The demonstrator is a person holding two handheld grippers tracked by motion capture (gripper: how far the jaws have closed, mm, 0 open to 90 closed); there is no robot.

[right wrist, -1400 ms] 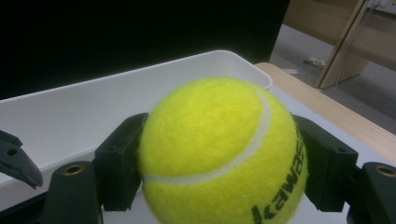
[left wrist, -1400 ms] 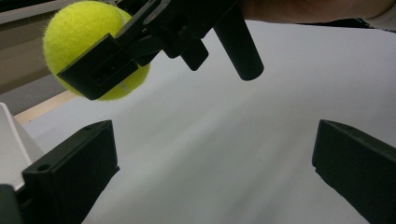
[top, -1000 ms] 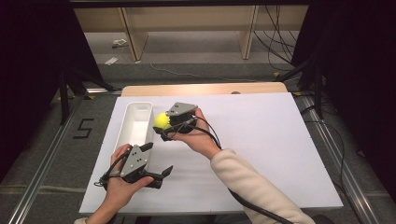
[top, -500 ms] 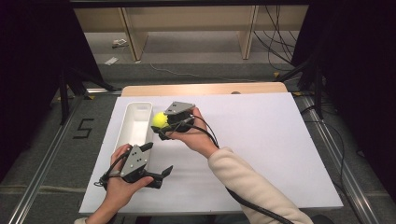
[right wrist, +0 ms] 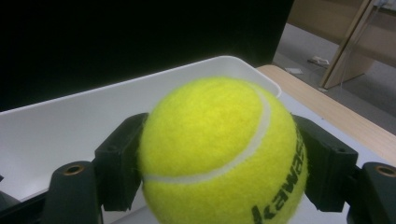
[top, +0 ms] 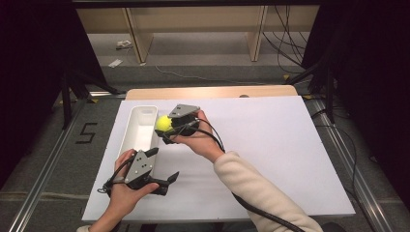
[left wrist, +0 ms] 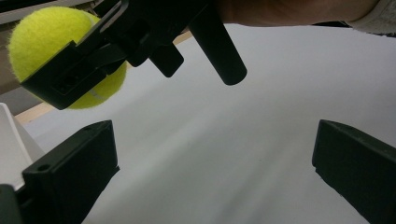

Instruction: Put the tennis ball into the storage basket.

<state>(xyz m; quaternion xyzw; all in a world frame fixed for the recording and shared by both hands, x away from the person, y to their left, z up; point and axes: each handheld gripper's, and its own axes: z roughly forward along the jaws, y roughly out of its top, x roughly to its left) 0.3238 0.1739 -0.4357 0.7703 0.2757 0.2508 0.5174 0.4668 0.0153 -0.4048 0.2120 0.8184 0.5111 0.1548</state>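
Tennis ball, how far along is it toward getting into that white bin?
Done: the right gripper is shut on the tennis ball, lifted off the table at the right-hand rim of the white bin. In hand: carrying it over that rim. Left: the release; the bin looks empty. The left gripper is open, holding nothing, near the table's front edge.

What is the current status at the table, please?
Right gripper shut on tennis ball, beside the white bin. Left gripper open, empty, low over the table. Nothing blocking the bin.
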